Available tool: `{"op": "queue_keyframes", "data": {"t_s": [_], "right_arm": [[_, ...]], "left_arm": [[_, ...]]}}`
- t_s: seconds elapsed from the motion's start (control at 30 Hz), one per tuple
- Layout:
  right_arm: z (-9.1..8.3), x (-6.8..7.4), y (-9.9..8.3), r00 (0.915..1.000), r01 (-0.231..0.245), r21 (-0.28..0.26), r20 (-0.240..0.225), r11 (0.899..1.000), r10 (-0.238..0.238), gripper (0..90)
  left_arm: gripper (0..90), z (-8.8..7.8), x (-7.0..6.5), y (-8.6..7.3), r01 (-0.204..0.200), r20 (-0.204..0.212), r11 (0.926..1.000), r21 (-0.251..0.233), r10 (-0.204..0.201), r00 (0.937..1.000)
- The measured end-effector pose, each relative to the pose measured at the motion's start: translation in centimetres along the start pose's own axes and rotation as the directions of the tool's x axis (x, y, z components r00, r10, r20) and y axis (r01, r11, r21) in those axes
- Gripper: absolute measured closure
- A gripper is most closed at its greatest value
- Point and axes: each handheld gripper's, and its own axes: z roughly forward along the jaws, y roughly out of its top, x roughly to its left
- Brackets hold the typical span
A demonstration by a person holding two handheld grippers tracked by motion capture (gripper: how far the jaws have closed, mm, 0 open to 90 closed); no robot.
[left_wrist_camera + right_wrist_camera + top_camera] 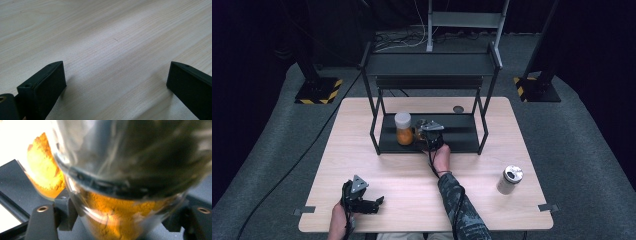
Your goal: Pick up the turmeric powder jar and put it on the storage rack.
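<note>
Placing a second spice jar on the rack's lower shelf.
My right gripper point(428, 134) holds the jar point(120, 195) beside the white-lidded jar point(403, 128); left gripper point(362, 200) idle, jaws spread. Next I release and back out straight.

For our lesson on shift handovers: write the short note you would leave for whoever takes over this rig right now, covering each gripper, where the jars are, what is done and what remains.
Right gripper: reaching into the black shelf rack, jaws around a glass jar of orange powder on the lower shelf. Whether the pads press on it cannot be told.
Left gripper: open, empty, low over the table near the front edge.
A second jar with a white lid stands on the same shelf, just left of the first.
A metal can stands on the table to the right, untouched.
Done: two jars sit on the lower shelf.
Left: probably release and withdraw the right gripper; the can may be next.
</note>
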Motion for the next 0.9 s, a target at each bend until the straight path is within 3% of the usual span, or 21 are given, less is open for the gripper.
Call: {"op": "queue_keyframes", "data": {"t_s": [0.07,0.17,0.3,0.43,0.63,0.9], "right_arm": [[0.1,-0.4,0.5,0.9998,-0.010,0.035,-0.015,0.999,0.010,16.2],[-0.2,-0.7,1.1,0.9992,-0.029,0.075,-0.025,0.997,0.031,10.2],[-1.4,-1.6,1.5,0.9963,-0.050,0.108,-0.064,0.993,0.058,4.5],[-2.9,-2.0,1.9,0.9940,-0.039,0.160,-0.095,0.986,0.055,2.6],[-5.5,-1.6,1.2,0.9890,0.021,0.186,-0.148,0.982,0.007,1.7],[-9.0,0.3,-0.8,0.9735,0.113,0.193,-0.218,0.975,-0.070,0.9]], "left_arm": [[1.7,0.0,0.0,0.0,0.000,0.000,1.0000,0.000,0.000,1.0000],[1.7,0.0,0.0,0.0,0.001,0.000,1.0000,0.000,-0.001,1.0000],[1.7,0.0,0.0,0.0,0.001,0.000,1.0000,0.000,-0.001,1.0000],[1.7,0.0,0.0,0.0,0.001,0.000,1.0000,0.000,-0.001,1.0000],[1.7,0.0,0.0,0.0,0.000,0.000,1.0000,0.000,0.000,1.0000],[1.7,0.0,0.0,0.0,0.000,0.000,1.0000,0.000,0.000,1.0000]]}}
